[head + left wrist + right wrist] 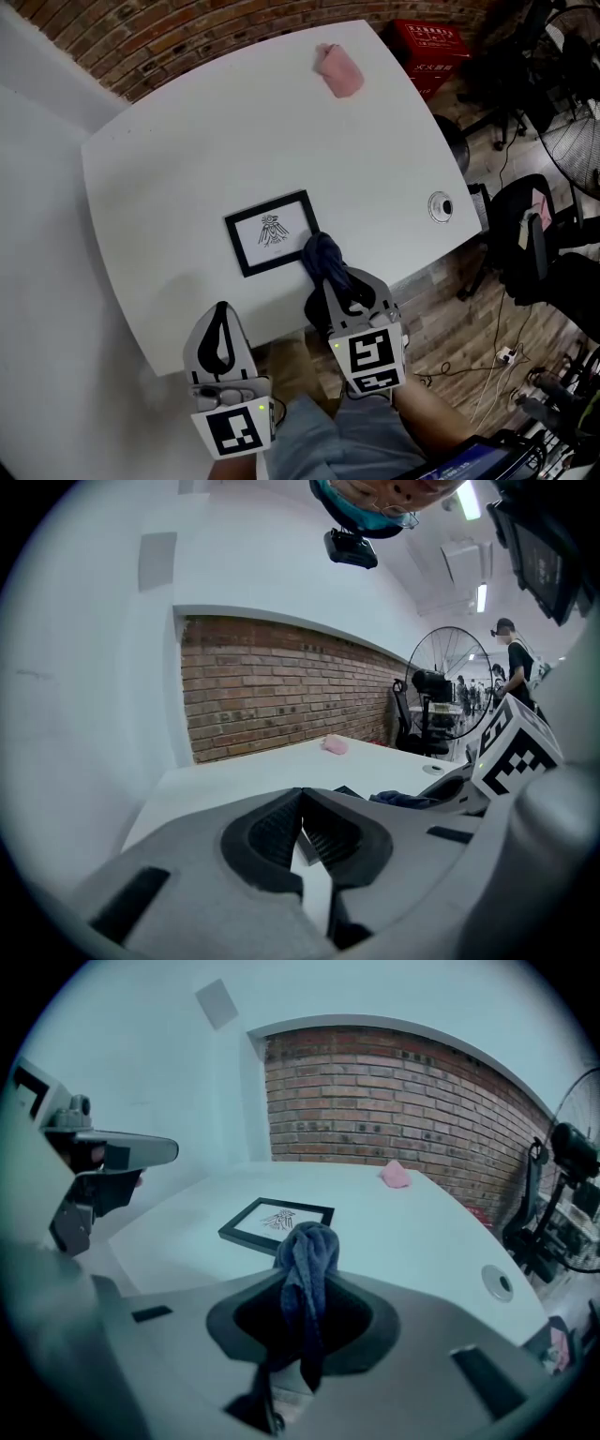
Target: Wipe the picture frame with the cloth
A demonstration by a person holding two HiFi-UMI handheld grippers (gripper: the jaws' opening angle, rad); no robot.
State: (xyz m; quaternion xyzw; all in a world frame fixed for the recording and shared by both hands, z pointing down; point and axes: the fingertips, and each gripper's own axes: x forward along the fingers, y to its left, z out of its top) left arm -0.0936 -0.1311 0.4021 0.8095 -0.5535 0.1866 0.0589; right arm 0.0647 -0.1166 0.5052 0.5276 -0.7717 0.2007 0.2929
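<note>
A black picture frame with a small drawing lies flat on the white table; it also shows in the right gripper view. My right gripper is shut on a dark blue cloth, bunched between its jaws, hovering at the frame's near right corner. My left gripper sits lower left over the table's near edge, its jaws closed together with nothing between them.
A pink cloth lies at the table's far side. A round cable port is near the right edge. Office chairs, a fan and floor cables stand to the right. A brick wall runs behind.
</note>
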